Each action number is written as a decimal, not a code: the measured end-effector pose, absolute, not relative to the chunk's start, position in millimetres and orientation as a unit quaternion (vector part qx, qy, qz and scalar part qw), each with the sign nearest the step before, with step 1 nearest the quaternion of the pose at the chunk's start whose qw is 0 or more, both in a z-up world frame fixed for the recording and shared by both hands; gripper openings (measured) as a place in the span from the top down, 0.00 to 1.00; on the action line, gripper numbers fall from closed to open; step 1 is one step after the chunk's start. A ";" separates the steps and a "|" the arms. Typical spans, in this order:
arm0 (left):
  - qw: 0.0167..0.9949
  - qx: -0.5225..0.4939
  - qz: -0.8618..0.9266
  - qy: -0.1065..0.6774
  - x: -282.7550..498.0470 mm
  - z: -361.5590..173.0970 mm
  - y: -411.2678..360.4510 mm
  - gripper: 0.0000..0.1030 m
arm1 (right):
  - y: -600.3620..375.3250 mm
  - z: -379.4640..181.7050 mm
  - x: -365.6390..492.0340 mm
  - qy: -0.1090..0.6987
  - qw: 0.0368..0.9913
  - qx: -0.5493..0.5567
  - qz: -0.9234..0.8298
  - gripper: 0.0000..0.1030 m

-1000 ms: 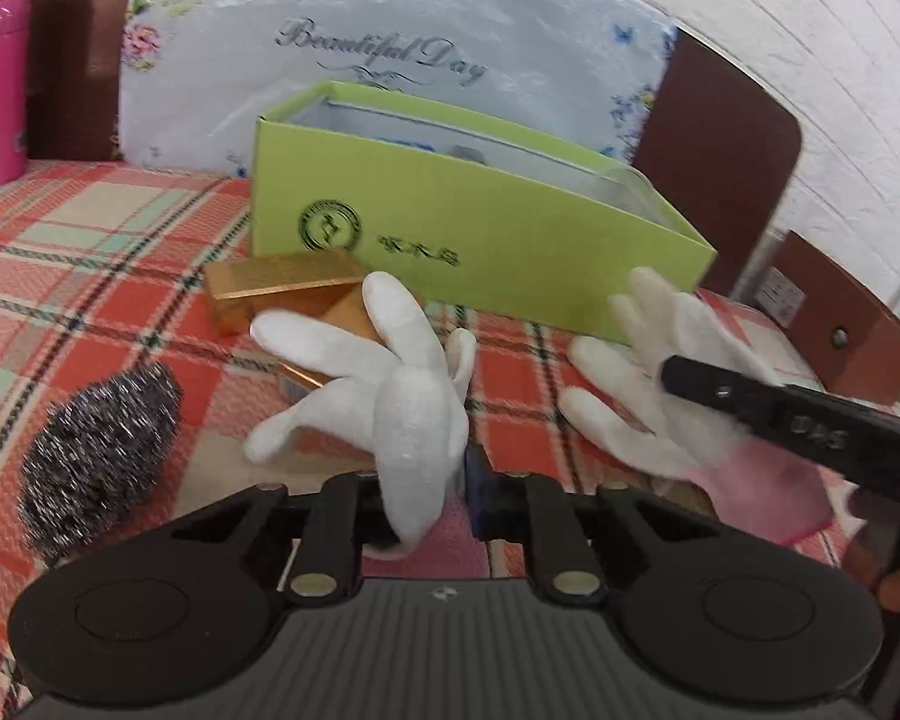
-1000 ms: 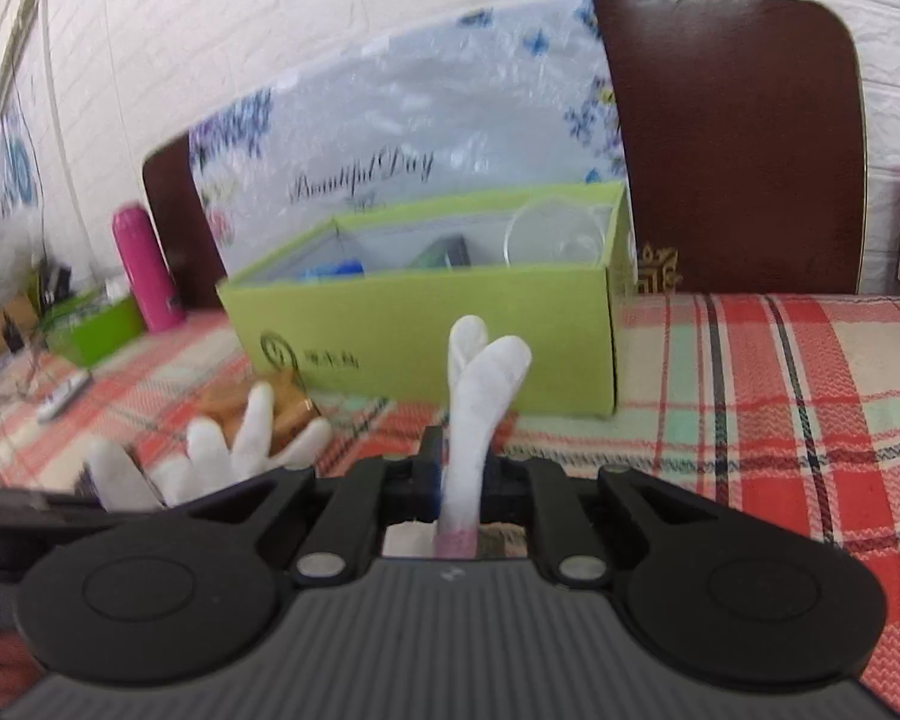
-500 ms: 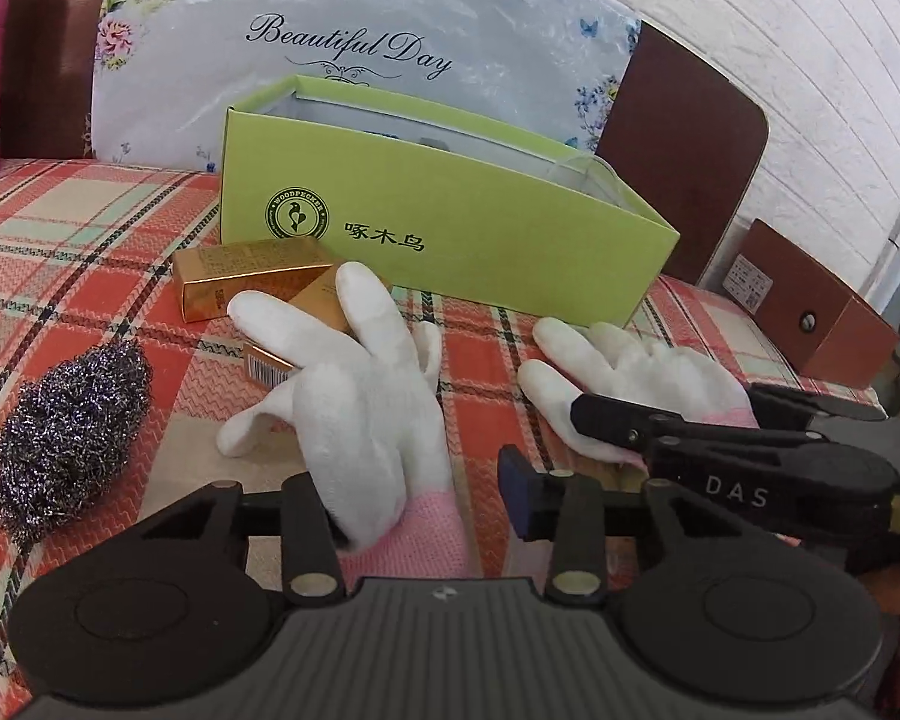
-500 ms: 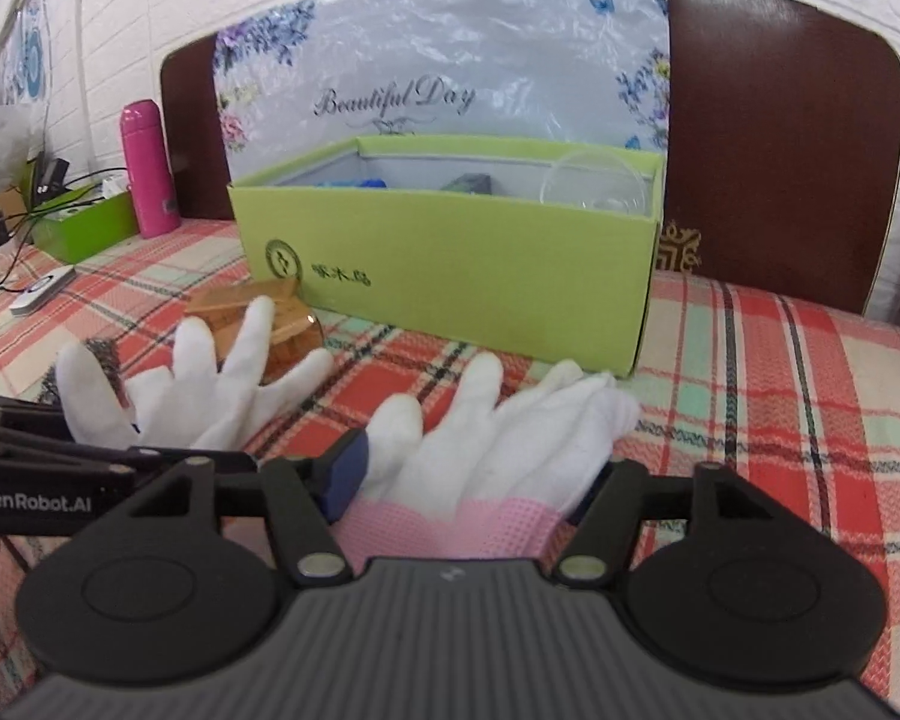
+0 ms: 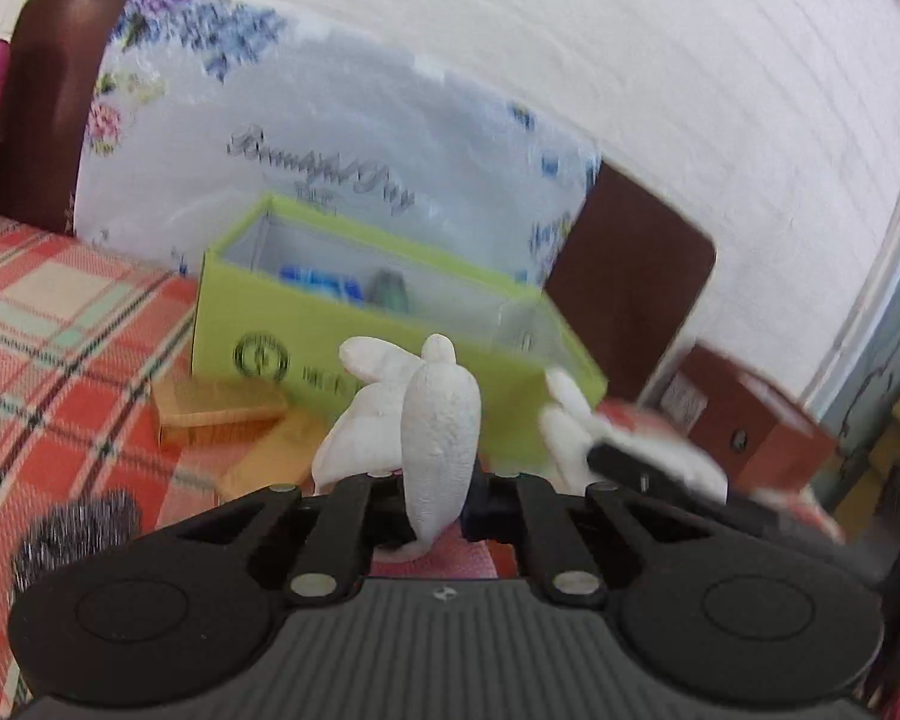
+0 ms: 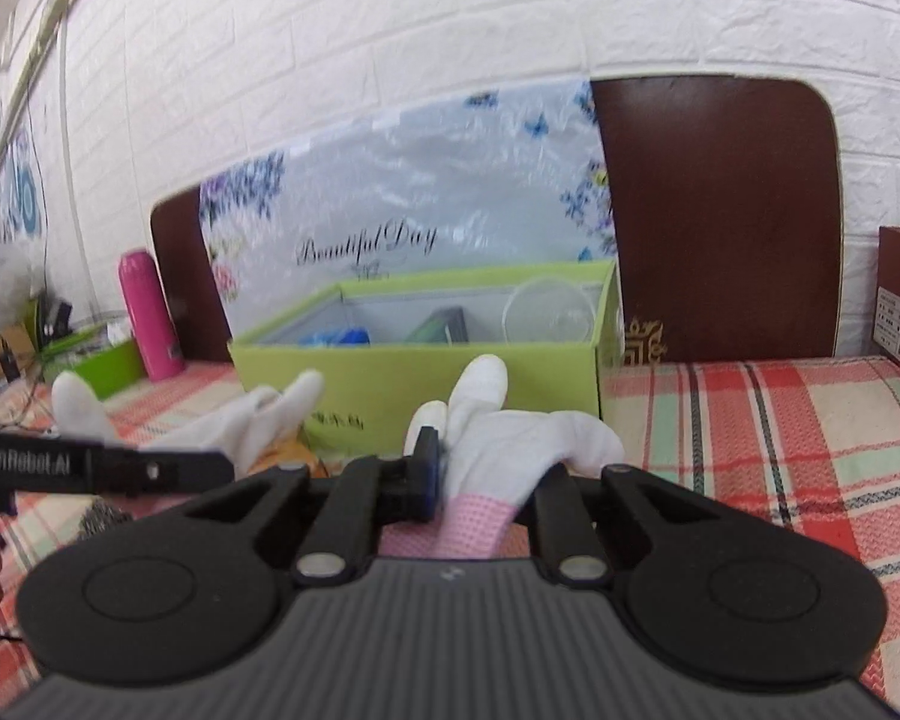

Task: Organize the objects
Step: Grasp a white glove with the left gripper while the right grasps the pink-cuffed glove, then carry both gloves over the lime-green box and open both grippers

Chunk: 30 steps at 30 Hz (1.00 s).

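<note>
1. At the left of the plaid table [image 5: 60, 324], a steel-wool scourer [image 5: 72, 534] lies loose, with two gold boxes [image 5: 216, 408] just beside it, in front of the green box [image 5: 342, 354].
2. The left gripper [image 5: 444, 504] has just been closing, and its jaws now pinch the cuff end of a white glove [image 5: 438, 426], which stands up between them, fingers pointing at the green box.
3. The right gripper [image 6: 480, 480] has likewise just been closing; it clamps the second white glove [image 6: 510, 426] at its pink cuff.
4. The green box is open-topped and already contains a blue item, a dark item and a clear bowl [image 6: 549, 312].
5. Judgement: the step in hand is carrying both gloves to the box.
6. The next move calls for raising each glove clear of the near wall, then releasing over free space inside.
</note>
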<state>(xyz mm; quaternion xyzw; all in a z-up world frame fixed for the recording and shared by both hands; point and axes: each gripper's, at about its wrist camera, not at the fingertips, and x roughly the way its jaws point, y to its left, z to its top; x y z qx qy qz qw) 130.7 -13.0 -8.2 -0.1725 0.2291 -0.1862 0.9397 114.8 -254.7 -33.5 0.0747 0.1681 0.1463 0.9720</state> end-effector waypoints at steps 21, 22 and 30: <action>0.919 -0.300 -0.211 0.141 238.3 32.4 -3.1 0.92 | -240.5 -8.5 133.8 0.070 0.987 0.043 0.141 0.89; 0.921 -0.297 -0.214 0.136 243.5 31.4 -3.5 0.92 | -238.0 -5.1 140.5 0.068 0.987 0.033 0.143 0.89; 0.906 -0.318 -0.248 0.131 284.8 6.0 4.4 0.92 | -208.3 8.3 207.8 0.028 0.988 -0.067 0.137 0.89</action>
